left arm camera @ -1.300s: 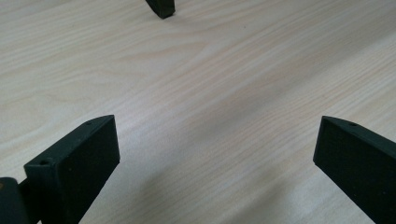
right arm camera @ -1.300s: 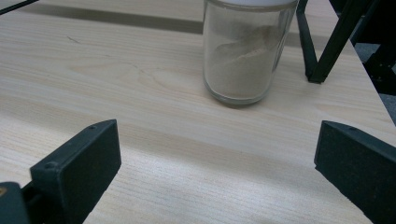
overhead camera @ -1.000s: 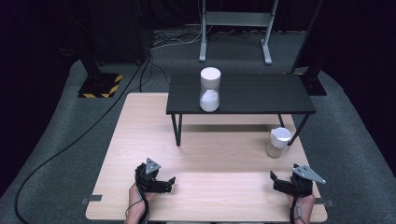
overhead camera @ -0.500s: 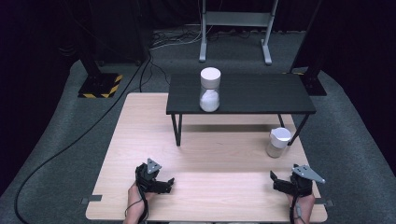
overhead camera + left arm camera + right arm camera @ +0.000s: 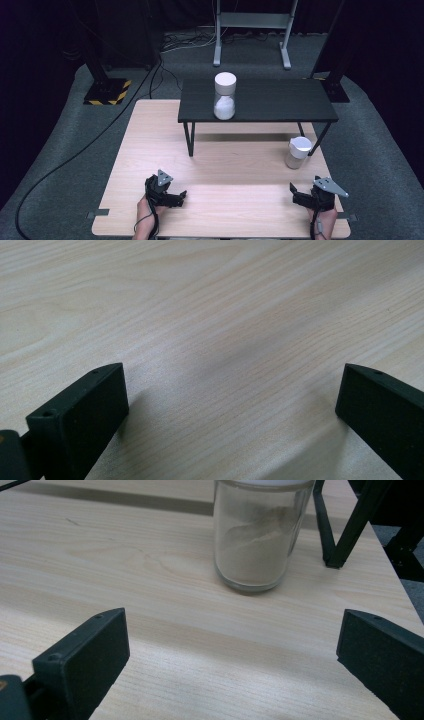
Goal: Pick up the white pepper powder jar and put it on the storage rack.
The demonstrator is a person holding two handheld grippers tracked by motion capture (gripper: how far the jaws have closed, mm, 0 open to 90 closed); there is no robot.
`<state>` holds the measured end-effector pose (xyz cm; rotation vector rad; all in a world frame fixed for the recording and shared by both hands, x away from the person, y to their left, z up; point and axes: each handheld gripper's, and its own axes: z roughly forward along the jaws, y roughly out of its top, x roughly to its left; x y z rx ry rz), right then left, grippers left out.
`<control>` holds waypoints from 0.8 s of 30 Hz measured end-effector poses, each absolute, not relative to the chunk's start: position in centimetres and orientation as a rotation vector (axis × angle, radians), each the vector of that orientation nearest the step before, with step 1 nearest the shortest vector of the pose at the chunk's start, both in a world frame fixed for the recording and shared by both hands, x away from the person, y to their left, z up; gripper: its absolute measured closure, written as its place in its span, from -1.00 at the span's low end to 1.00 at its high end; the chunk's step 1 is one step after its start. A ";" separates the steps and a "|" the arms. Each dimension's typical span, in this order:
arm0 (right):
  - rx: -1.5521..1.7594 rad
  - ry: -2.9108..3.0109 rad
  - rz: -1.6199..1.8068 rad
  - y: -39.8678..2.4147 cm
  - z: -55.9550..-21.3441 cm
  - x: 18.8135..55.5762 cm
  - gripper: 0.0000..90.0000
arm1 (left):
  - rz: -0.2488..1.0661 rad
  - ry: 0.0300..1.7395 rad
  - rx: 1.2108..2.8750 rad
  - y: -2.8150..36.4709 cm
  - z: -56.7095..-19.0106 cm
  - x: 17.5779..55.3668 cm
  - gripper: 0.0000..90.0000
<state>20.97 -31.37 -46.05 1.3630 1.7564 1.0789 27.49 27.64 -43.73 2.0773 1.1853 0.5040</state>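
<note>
- In the right gripper view the glass jar (image 5: 256, 535) is cut off at the top edge, so its white lid shows there as a thin strip only; in the high view this jar (image 5: 298, 153) stands whole on the wooden table (image 5: 150, 130), just beside the right front leg of the black shelf table (image 5: 280, 100).
- The content of this near jar is a pale powder, filling most of the glass; what kind it is I cannot tell.
- In the left gripper view there is bare wood grain between the two black jaws, and both jaws are cut off by the lower edge.
- The forearms of the person are cut off by the bottom of the high view.
- Jars: two. The second jar (image 5: 225, 96) stands on top of the black shelf table, about half full of white powder.
- Grippers: two. The left gripper (image 5: 181, 196) rests low over the wood with its jaws spread wide and nothing between them.
- The right gripper (image 5: 295, 192) also has its jaws released and wide apart, holding nothing; the near jar stands ahead of it, near but apart.
</note>
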 end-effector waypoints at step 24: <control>1.389 1.780 0.984 -30.2 -44.8 22.2 -1.00 | 0.506 1.195 2.071 27.5 -43.7 27.5 -1.00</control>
